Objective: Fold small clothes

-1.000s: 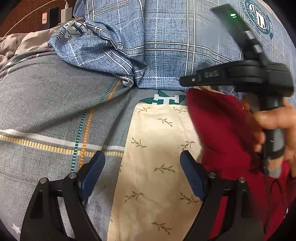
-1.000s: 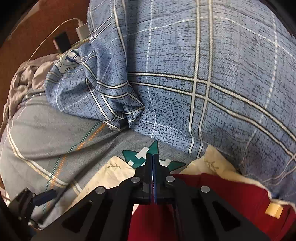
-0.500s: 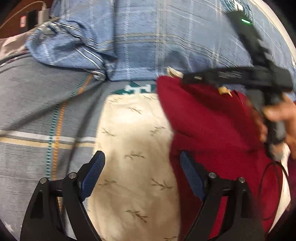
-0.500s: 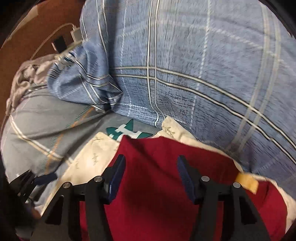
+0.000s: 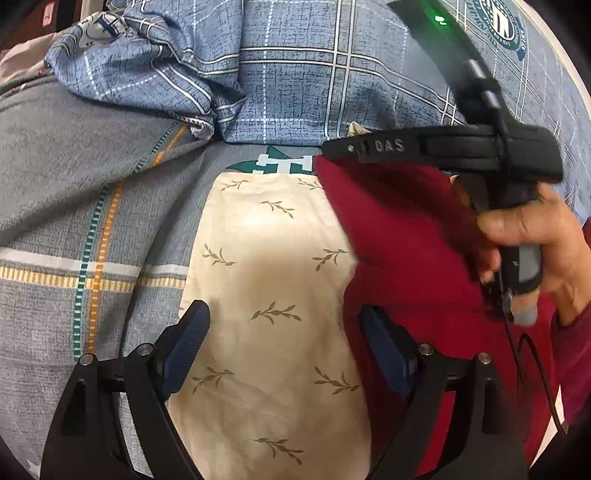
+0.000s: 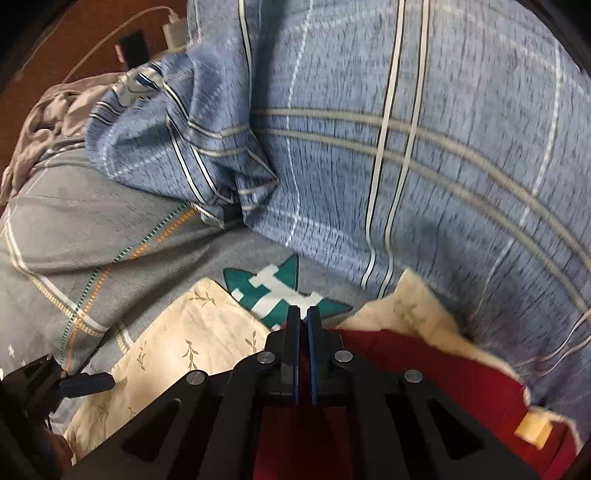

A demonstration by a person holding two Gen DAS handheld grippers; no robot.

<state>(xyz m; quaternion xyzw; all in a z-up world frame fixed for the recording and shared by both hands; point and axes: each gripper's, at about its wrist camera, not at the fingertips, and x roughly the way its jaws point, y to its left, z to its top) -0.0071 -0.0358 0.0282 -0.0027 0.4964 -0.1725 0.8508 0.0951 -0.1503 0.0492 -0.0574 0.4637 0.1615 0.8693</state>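
Observation:
A dark red garment (image 5: 402, 236) lies on a cream leaf-print cloth (image 5: 269, 295) on the bed. My left gripper (image 5: 284, 339) is open and empty, low over the cream cloth, its right finger at the red garment's left edge. My right gripper (image 6: 303, 321) is shut on the red garment's (image 6: 424, 365) far left corner; red fabric shows between its blue pads. In the left wrist view the right gripper (image 5: 332, 151) reaches in from the right at that corner. A tan label (image 6: 532, 430) sits at the garment's right.
A blue plaid quilt (image 5: 332, 74) is bunched up behind the cloths. A grey striped bedsheet (image 5: 74, 203) with a teal emblem (image 6: 273, 291) spreads to the left. A charger and cable (image 6: 173, 29) lie at the far back left.
My right gripper was shut on the garment a second ago, opened half a second ago, and has now shut again on its far left corner. The left gripper stayed open.

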